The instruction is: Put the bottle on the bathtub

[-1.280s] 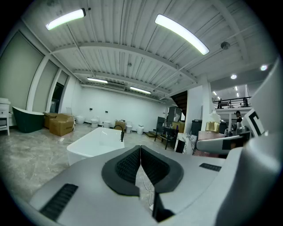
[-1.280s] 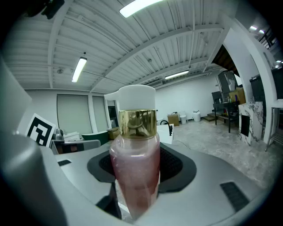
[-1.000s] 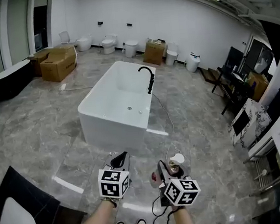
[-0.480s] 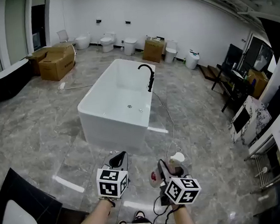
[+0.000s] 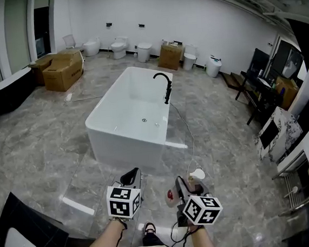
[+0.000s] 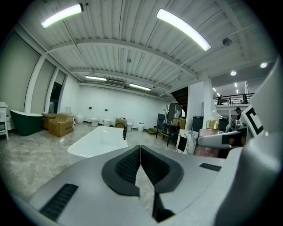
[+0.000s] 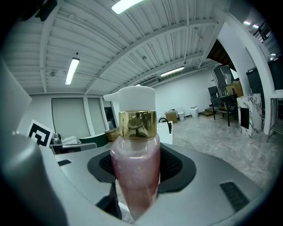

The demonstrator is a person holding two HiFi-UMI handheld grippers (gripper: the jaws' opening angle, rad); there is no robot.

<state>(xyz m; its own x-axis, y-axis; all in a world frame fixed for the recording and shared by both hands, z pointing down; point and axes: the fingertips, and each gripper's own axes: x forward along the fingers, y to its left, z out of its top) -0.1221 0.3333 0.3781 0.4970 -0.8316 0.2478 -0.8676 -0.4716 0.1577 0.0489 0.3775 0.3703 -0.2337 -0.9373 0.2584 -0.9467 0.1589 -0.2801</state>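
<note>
Far left of the head view: dark tub (image 5: 7, 88) against the wall; cardboard boxes (image 5: 62, 69) just behind it, standing on the grey marbled floor (image 5: 38, 153); row of white toilets (image 5: 119, 47) along the back wall.

Centre: white bathtub (image 5: 125, 126), rectangular, freestanding; black tap (image 5: 164, 86) at its right long side, arched over the basin.

Lower centre, left of middle: left gripper (image 5: 131, 177), held in the person's left hand, with its marker cube (image 5: 124, 201) on top; jaws together, the dark ribbed pads (image 6: 128, 167) meeting at their tips with nothing between them; gripper pointed toward the bathtub, which shows beyond the jaws in the left gripper view.

Between the two forearms: toe of a shoe (image 5: 149, 230) on the floor.

Lower centre, right of middle: right gripper (image 5: 188, 187), held in the right hand, its own cube nearest the camera; jaws closed on the bottle (image 7: 135, 174), one pad pressing each side of the body; bottle upright, clear, filled with pink liquid, with a gold collar and a white pump top; bottle carried above the floor on the near side of the bathtub, well apart from it, not on its rim.

Right: one more cardboard box by the back wall; black desk (image 5: 257, 91) near the right wall; marble-patterned panel (image 5: 279, 132) in front of it, tilted.
</note>
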